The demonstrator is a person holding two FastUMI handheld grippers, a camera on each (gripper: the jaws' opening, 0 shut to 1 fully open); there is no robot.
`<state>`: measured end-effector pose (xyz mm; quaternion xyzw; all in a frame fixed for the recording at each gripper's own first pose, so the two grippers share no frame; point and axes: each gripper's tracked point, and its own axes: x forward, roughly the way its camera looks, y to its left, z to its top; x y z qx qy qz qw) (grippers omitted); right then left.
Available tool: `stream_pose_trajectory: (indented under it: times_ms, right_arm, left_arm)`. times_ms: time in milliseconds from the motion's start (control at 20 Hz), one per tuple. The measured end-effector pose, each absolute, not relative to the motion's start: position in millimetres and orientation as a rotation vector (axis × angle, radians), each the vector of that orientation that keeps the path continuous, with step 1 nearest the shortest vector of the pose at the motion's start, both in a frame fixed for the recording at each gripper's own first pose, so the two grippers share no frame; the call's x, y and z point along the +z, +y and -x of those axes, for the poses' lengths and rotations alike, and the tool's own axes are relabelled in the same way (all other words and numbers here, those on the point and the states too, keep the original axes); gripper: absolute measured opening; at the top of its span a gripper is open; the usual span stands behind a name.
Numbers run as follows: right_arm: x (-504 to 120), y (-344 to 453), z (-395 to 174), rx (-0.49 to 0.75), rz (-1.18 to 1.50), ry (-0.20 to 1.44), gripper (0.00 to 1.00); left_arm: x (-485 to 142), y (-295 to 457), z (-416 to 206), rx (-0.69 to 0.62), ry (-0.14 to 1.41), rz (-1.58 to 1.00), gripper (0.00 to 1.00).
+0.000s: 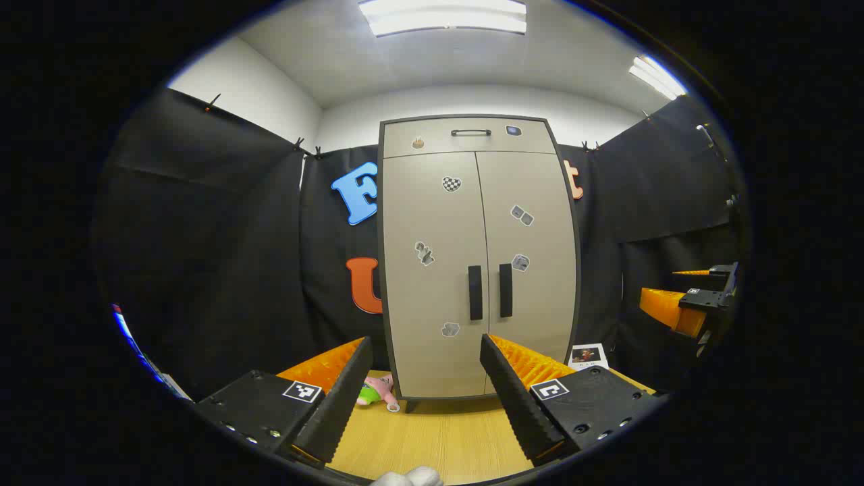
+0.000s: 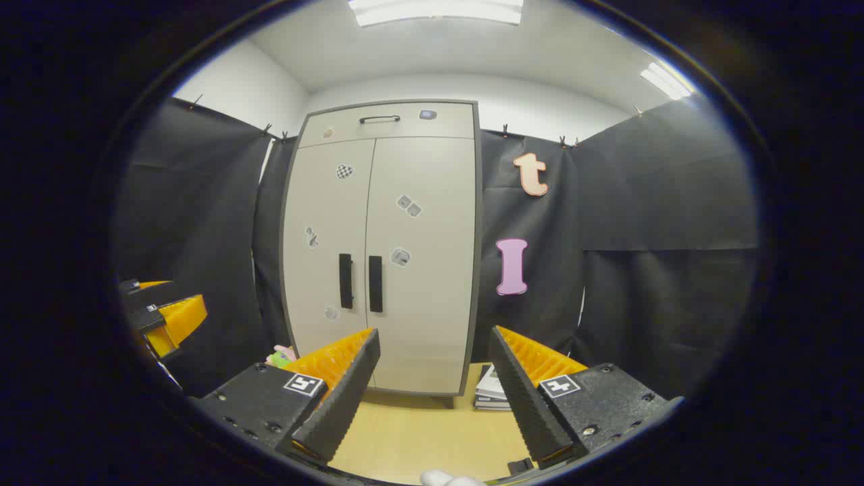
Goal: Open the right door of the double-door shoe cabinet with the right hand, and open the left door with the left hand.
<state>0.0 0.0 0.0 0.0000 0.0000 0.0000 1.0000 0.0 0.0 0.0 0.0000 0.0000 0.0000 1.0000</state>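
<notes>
Both doors of the shoe cabinet (image 1: 476, 256) are closed, so this looks like the approach before the 1st step: nothing has been gripped yet.

In the left gripper view the cabinet stands at the centre of the frame on the wooden worktop (image 1: 439, 432), with its 2 dark vertical handles side by side just below mid-frame: the left door handle (image 1: 475, 292) and the right door handle (image 1: 505, 290). In the right gripper view the cabinet (image 2: 385, 250) sits left of centre, and the right door handle (image 2: 375, 283) lies above and slightly left of the gap between the tongs.

The right tongs (image 2: 432, 378) are spread wide and grasp nothing; they point forward, level, well apart from the cabinet. The left tongs (image 1: 422, 378) are likewise released and empty, aimed at the lower part of the doors. Each pair also appears at the edge of the other's view (right tongs at the right edge (image 1: 682, 304), left tongs at the left edge (image 2: 165, 317)), which suggests the 2 are held side by side at a similar height.

The next move, as I judge it, calls for the right tongs to rise and advance, shifting a little left in their view, until the fingers straddle the right door handle, then clench and pull outward. The handles sit close together, so the aim needs care.

A soft toy (image 1: 378, 391) lies at the cabinet's lower left, and a stack of books (image 2: 491, 391) at its lower right.
</notes>
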Motion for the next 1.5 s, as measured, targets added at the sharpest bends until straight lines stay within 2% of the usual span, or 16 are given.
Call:
stream_pose_trajectory:
  times_ms: [600, 900, 1250, 1500]
  right_arm:
    - [0.4, 3.9, 17.5, -0.032, 0.002, -0.002, 1.00]
    - [1.1, 9.4, 5.8, -0.047, 0.008, 0.000, 1.00]
    - [0.6, 37.5, -72.8, -0.028, -0.004, 0.017, 1.00]
    - [-8.2, 72.2, -158.4, 0.030, -0.006, 0.052, 1.00]
  left_arm:
    - [-2.3, 1.1, 8.7, -0.042, -0.002, 0.014, 0.96]
    - [-3.3, 6.3, 12.9, -0.044, 0.006, 0.008, 0.96]
    - [3.7, 3.6, 19.4, -0.040, 0.023, -0.003, 0.96]
    - [7.4, 15.0, 17.4, 0.055, 0.009, -0.025, 0.96]
